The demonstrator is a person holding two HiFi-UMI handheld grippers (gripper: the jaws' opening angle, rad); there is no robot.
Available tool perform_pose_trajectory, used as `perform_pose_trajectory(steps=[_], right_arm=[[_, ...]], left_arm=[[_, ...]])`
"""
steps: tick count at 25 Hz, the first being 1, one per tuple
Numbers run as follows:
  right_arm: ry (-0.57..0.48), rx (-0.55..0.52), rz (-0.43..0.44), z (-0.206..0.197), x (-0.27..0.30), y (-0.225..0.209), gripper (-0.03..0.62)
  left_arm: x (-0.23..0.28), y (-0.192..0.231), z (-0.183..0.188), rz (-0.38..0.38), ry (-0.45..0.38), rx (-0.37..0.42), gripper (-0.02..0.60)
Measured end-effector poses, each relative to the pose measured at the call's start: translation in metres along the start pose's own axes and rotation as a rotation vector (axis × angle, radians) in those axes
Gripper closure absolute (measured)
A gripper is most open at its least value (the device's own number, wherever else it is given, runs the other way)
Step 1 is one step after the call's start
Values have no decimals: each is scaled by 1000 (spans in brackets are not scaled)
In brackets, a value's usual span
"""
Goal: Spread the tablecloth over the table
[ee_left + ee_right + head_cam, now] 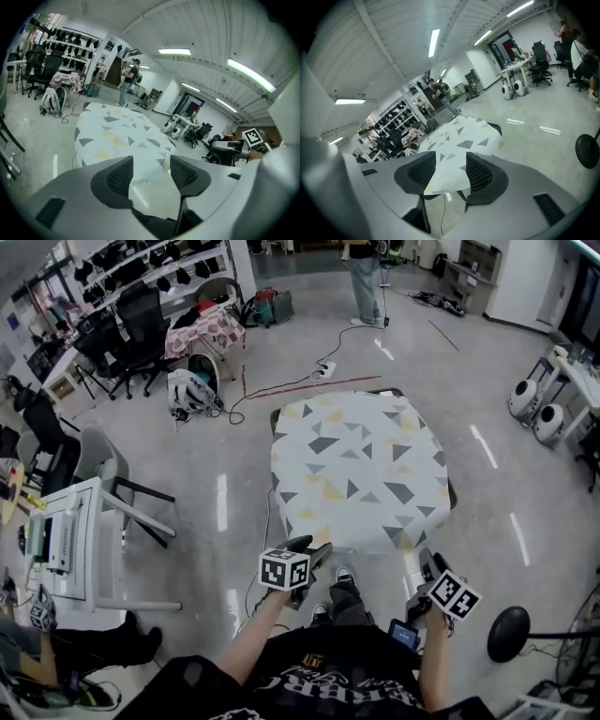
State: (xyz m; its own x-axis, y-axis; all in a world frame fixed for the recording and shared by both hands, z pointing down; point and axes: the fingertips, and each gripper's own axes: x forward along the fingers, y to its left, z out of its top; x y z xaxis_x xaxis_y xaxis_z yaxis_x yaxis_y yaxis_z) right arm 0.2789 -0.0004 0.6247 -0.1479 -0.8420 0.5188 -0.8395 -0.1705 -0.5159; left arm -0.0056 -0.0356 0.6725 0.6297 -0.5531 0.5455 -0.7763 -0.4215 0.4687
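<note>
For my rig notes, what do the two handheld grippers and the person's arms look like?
Both the left gripper and right gripper have pale grey shells with black textured pads. Each carries a cube with black-and-white square markers. The person wears a black printed top; the forearms are uncovered.

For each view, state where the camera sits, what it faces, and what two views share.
Head view: on the head, steeply down at the tablecloth; forearms, left gripper, right gripper show.
Left gripper view: on that gripper, facing along open jaws at the tablecloth.
Right gripper view: likewise, own open jaws.
All share the tablecloth.
</note>
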Motion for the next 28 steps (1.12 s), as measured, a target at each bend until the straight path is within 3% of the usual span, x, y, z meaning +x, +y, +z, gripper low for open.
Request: perform_pose_trajectory(steps=[8,15,22,28], right_arm=[[1,-157,244,3,-38,109,415],[31,-324,413,4,-53,175,455],[105,-411,577,-14,-71,204,474],[182,-470,684,-26,-101,192,484]], left_arm=[[-39,-50,25,-102,-102,146,352],[-75,-77,46,-124,-198,240,397],[-107,-107,45,-83,-271,280,447],[-120,-151,28,-9,-317,268,496]])
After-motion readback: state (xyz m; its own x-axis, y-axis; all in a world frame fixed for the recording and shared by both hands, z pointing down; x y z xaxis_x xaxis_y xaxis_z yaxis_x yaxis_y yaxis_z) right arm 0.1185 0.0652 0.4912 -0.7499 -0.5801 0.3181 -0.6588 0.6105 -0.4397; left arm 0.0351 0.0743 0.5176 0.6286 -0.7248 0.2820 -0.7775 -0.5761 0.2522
